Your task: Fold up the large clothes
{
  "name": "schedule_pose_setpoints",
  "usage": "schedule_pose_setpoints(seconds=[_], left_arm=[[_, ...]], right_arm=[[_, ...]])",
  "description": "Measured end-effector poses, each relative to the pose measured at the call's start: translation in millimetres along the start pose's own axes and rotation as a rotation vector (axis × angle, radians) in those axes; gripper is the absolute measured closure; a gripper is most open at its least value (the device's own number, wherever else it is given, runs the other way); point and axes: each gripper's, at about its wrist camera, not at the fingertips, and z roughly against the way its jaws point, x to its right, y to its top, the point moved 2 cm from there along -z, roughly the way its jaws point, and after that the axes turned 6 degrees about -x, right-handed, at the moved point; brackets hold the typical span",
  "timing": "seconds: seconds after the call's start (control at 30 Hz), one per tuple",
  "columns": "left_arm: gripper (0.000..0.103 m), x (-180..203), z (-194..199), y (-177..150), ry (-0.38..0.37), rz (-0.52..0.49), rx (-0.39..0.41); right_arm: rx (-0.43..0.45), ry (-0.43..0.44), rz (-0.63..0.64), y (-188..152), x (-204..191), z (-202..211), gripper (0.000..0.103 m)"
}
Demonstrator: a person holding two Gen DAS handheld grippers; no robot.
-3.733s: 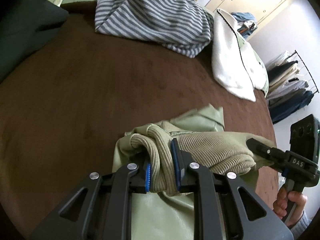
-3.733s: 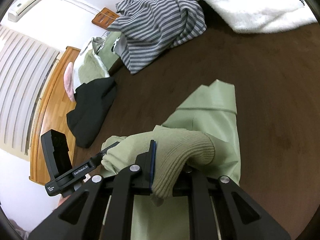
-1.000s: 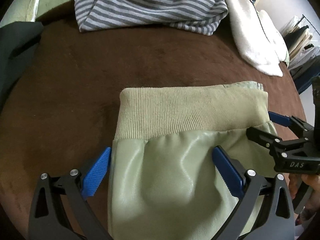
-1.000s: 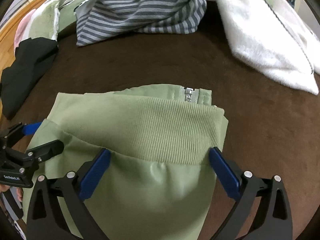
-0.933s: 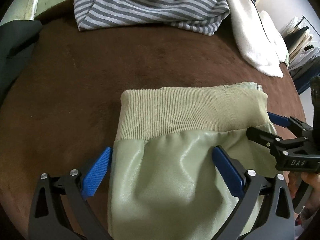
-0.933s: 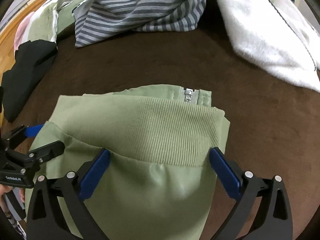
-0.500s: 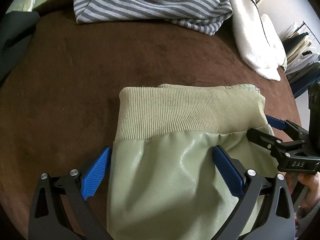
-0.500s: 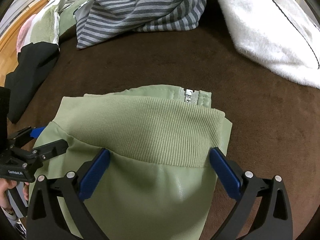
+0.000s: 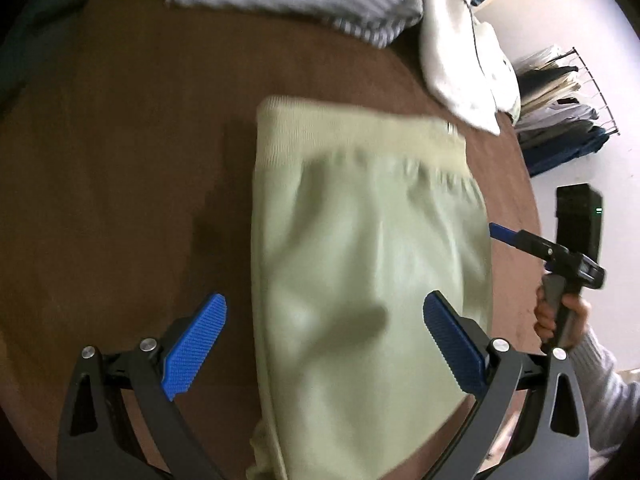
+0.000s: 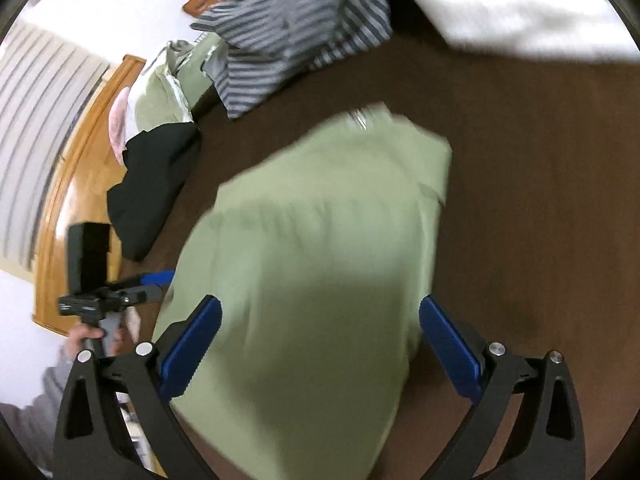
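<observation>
I see one green jacket (image 9: 360, 264) folded flat on brown bed (image 9: 120, 160), ribbed hem on far edge. My left gripper (image 9: 324, 332) above near end of jacket, fingers spread wide, holding nothing. My right gripper (image 10: 320, 336) likewise, fingers spread, empty. Beyond jacket: one striped garment (image 10: 296, 24), one white garment (image 9: 460, 64). Left of jacket: one black garment (image 10: 152, 184).
</observation>
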Motion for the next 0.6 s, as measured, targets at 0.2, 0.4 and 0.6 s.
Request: schedule_pose_setpoints(seconds=[0.2, 0.4, 0.6], left_arm=[[0.006, -26.4, -27.9, -38.5, -0.17, 0.112, -0.028], [0.007, -47.6, -36.0, -53.3, -0.346, 0.18, 0.037], [0.007, -32.0, -46.7, -60.9, -0.373, 0.127, -0.023]], right_arm=[[-0.096, 0.086, -0.058, -38.8, 22.9, -20.8, 0.005], [-0.073, 0.212, -0.061, -46.4, 22.3, -28.6, 0.005], [-0.103, 0.209, -0.021, -36.9, 5.3, -43.1, 0.005]])
